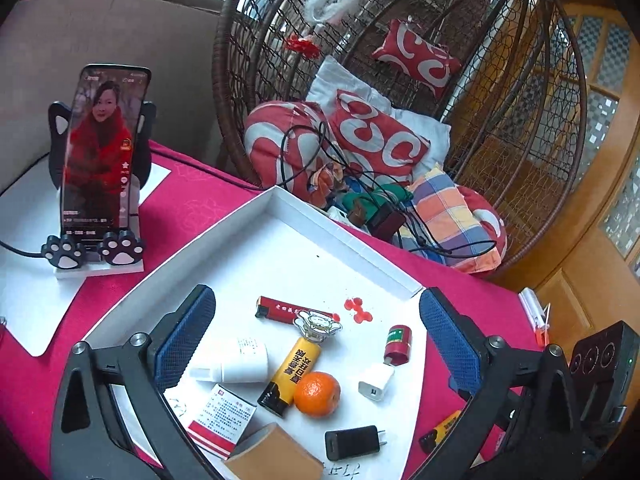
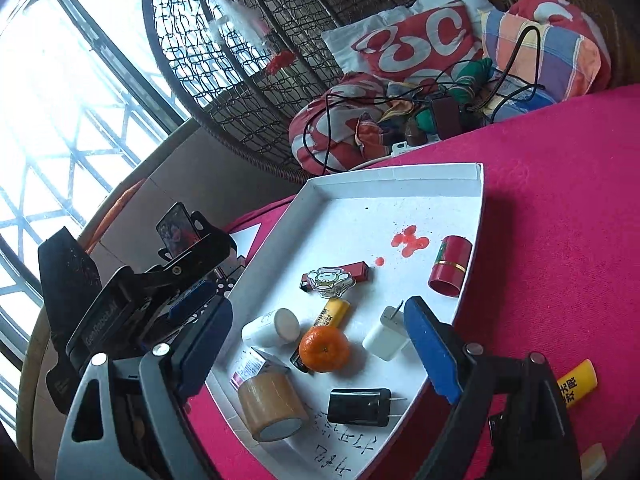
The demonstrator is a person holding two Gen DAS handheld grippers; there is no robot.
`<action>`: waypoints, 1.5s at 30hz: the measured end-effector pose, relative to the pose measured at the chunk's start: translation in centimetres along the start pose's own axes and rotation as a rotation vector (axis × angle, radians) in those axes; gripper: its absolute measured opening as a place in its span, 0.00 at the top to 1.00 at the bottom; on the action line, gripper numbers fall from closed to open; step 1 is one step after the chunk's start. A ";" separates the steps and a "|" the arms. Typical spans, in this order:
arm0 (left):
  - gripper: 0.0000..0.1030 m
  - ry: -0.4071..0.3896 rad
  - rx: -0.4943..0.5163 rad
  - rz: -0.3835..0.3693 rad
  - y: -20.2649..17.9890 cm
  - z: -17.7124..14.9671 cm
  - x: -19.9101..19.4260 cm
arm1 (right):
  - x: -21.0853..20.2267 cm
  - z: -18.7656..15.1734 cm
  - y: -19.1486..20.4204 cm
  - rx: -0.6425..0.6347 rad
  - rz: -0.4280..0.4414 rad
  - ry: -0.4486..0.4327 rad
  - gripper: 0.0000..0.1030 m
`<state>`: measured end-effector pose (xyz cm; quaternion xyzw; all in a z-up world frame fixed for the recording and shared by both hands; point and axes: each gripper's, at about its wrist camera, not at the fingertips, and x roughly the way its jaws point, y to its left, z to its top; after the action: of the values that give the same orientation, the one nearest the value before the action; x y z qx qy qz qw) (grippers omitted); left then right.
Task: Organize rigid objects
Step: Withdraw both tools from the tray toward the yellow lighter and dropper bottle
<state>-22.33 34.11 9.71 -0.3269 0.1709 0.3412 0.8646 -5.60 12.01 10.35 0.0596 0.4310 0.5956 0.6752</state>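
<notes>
Hovering over the white tray (image 1: 224, 236), the left hand-held gripper (image 1: 316, 344) and right hand-held gripper (image 2: 320, 344) both stood wide apart, gripping nothing; the orange (image 1: 317, 394), white bottle (image 1: 240, 362), black charger (image 1: 352, 442) and tape roll (image 2: 270, 404) lay inside the tray on the pink-covered desk (image 2: 560, 240).

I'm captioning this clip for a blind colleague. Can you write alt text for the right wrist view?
The right gripper, fingers open and empty, hovers over a white tray on a pink cloth, holding an orange, two chargers, a tape roll and small bottles. A yellow lighter lies outside the tray.
</notes>
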 end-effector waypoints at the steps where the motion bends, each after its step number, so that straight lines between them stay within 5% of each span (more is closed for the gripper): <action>1: 0.00 -0.015 -0.009 -0.004 -0.1 -0.4 -0.6 | -1.0 -0.2 -0.3 0.016 0.013 -0.024 0.00; 7: 0.00 -0.027 0.030 -0.037 -2.2 -2.3 -2.5 | -7.3 -0.6 -1.0 0.020 0.052 -0.197 0.00; 19: 0.00 0.006 0.213 -0.138 -8.8 -5.1 -3.7 | -19.5 -0.8 1.7 -0.193 0.007 -0.642 0.00; 26: 0.00 0.040 0.289 -0.158 -11.1 -6.8 -3.4 | -21.0 -1.0 0.7 -0.171 -0.010 -0.660 0.00; 35: 0.00 0.077 0.309 -0.181 -12.0 -7.6 -3.0 | -23.6 -2.0 0.1 -0.187 -0.007 -0.789 0.00; 45: 0.00 0.103 0.400 -0.212 -13.9 -8.9 -2.6 | -24.4 -2.2 -0.5 -0.166 -0.012 -0.801 0.00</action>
<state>-15.10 19.10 10.81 -0.1822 0.2434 0.1907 0.9334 -4.70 -9.91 21.18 0.2296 0.0847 0.5539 0.7958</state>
